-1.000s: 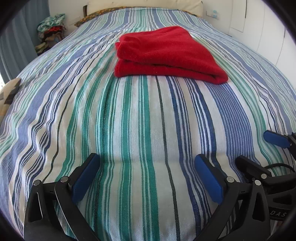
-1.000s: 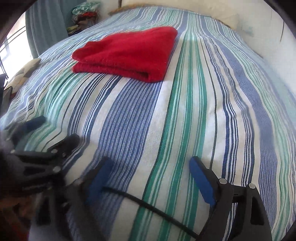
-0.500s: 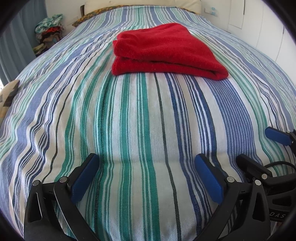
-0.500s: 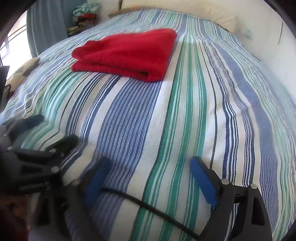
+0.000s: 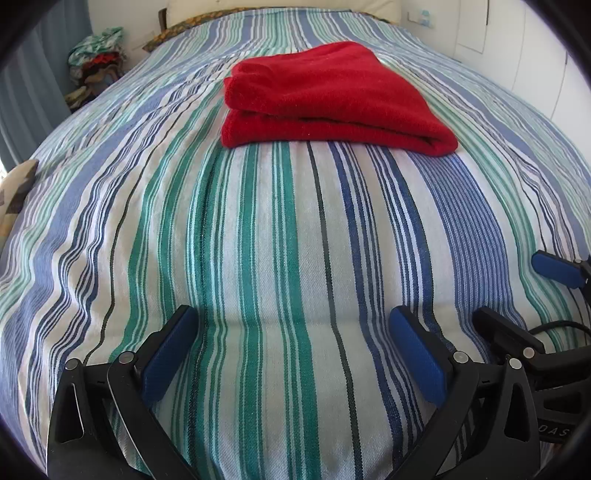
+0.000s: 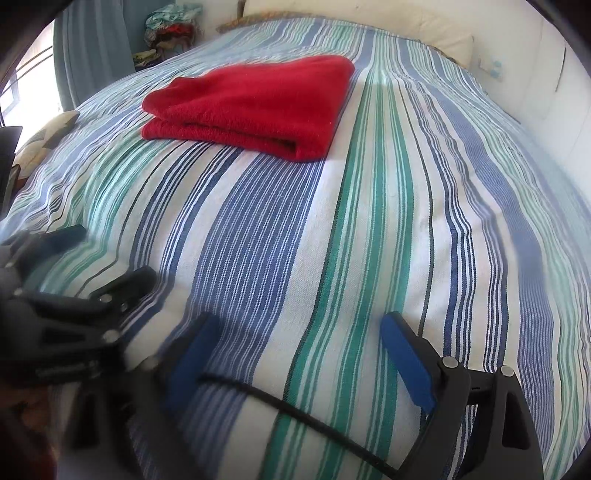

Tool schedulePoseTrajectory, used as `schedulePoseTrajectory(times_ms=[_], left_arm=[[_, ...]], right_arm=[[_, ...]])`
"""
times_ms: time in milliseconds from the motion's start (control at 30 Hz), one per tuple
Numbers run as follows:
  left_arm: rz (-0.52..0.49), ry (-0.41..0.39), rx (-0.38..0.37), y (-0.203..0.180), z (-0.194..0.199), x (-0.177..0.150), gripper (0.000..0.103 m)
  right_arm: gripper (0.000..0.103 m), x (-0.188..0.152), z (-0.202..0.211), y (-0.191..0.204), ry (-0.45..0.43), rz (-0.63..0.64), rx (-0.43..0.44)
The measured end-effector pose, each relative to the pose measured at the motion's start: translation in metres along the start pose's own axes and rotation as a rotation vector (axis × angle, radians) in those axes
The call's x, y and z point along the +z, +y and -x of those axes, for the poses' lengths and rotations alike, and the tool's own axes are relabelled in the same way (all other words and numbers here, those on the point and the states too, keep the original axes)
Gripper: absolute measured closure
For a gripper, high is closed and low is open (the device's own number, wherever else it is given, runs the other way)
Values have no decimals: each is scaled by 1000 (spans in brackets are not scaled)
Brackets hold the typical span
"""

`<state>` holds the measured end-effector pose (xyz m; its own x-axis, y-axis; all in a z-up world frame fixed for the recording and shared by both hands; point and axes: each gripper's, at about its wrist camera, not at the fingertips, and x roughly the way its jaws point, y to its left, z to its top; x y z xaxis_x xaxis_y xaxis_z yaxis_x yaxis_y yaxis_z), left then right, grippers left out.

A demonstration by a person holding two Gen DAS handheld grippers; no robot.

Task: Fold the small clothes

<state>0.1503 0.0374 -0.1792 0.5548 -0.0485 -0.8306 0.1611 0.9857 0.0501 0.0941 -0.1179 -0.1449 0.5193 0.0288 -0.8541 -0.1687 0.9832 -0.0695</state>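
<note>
one striped bedspread point(image 5: 280, 258), clothes pile point(image 5: 98, 70) by curtain point(image 5: 26, 103)

A home bedroom: bed point(image 5: 258, 229) spread with a blue, green and white striped cover, pillow point(image 6: 369, 18) at its head, heaped clothes point(image 5: 96, 62) beside a curtain point(image 6: 92, 55), white walls.

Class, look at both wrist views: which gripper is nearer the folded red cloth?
Neither clearly: the left gripper sits back from the folded red cloth, facing its near edge; the right gripper is similarly back, off its right corner. Both are open and empty.
</note>
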Motion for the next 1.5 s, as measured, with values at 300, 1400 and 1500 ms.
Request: schedulePoseTrajectory(times_ms=[300, 1400, 1500], left_arm=[[1, 1, 1, 0, 0, 0, 1], [291, 109, -380, 79, -92, 186, 80], [232, 23, -370, 68, -56, 203, 84]], right_arm=[[13, 0, 0, 0, 0, 0, 0], [63, 200, -122, -72, -32, -314, 495], [71, 209, -99, -61, -85, -259, 445]])
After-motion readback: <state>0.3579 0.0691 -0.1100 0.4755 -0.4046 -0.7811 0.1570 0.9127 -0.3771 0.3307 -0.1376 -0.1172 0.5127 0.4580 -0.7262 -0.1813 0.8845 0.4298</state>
